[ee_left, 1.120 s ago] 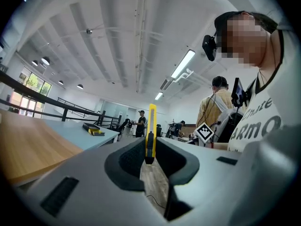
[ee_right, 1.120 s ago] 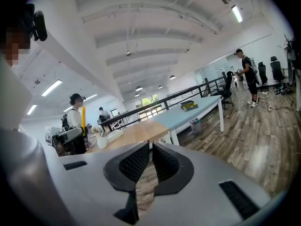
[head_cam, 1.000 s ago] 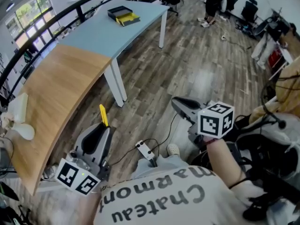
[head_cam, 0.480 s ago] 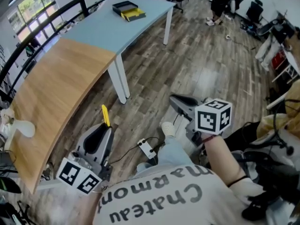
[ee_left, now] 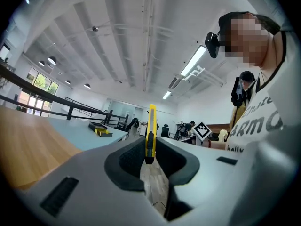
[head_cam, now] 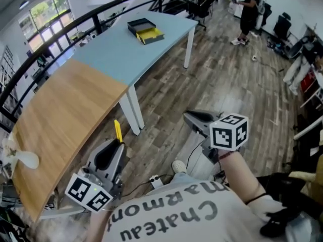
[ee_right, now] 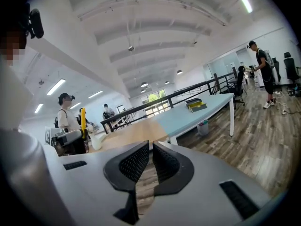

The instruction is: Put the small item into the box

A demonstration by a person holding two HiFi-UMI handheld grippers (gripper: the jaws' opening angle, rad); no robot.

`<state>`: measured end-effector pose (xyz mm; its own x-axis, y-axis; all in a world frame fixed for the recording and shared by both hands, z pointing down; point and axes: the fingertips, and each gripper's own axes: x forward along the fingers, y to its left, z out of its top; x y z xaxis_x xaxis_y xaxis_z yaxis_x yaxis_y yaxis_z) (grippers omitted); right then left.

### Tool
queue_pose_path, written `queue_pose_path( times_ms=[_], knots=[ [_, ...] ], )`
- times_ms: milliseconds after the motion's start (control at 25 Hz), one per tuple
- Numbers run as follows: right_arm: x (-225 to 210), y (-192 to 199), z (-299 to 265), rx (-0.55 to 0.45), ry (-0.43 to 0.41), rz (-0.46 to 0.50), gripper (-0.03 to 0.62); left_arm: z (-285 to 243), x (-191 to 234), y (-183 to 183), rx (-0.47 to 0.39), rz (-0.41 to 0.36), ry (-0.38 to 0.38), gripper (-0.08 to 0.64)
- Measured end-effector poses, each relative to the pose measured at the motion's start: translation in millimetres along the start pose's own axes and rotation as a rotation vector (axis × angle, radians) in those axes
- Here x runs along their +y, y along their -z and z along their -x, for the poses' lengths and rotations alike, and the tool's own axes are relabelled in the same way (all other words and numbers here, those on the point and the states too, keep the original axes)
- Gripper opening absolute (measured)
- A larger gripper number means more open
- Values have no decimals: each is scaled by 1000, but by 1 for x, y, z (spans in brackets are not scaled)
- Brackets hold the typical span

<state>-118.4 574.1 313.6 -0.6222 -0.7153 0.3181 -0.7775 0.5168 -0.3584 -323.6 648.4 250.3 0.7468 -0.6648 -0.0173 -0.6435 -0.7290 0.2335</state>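
Note:
A slim yellow utility knife [head_cam: 118,131] sticks up from my left gripper [head_cam: 115,141], which is shut on it low at the left of the head view. In the left gripper view the knife [ee_left: 151,130] stands upright between the dark pads. My right gripper [head_cam: 196,117] is held out over the wooden floor, shut with nothing in it; its pads [ee_right: 137,161] nearly touch. A black box [head_cam: 139,24] with a yellow part beside it lies far off on the blue table [head_cam: 116,52]. The box also shows small in the left gripper view [ee_left: 99,127] and the right gripper view [ee_right: 195,103].
A wooden table top [head_cam: 58,117] joins the blue one, on white legs [head_cam: 133,114]. A dark railing [head_cam: 60,44] runs behind both tables. A white fan-like object [head_cam: 20,158] lies at the wooden top's near end. A person [head_cam: 249,11] stands at the back. A cable and plug [head_cam: 156,180] hang near my feet.
The tables and box have drifted down and nearer in the head view as I move towards them. Both grippers keep their hold and pose; the knife stays clamped in the left one.

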Motion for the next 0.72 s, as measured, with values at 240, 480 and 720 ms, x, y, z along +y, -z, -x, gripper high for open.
queue_pose_path(
  times_ms=[240,480,720],
  knots=[
    [-94,-51,-13,8,5,7,49,-103,25,-8,-14,26,-11,66],
    [-187,-81,-21,8,24,-35,49,-202,45,-12,-13,53,2,65],
    [-253,-63,-30,51,18,-153,49,-260,64,13,86,93,-43,64]
  ],
)
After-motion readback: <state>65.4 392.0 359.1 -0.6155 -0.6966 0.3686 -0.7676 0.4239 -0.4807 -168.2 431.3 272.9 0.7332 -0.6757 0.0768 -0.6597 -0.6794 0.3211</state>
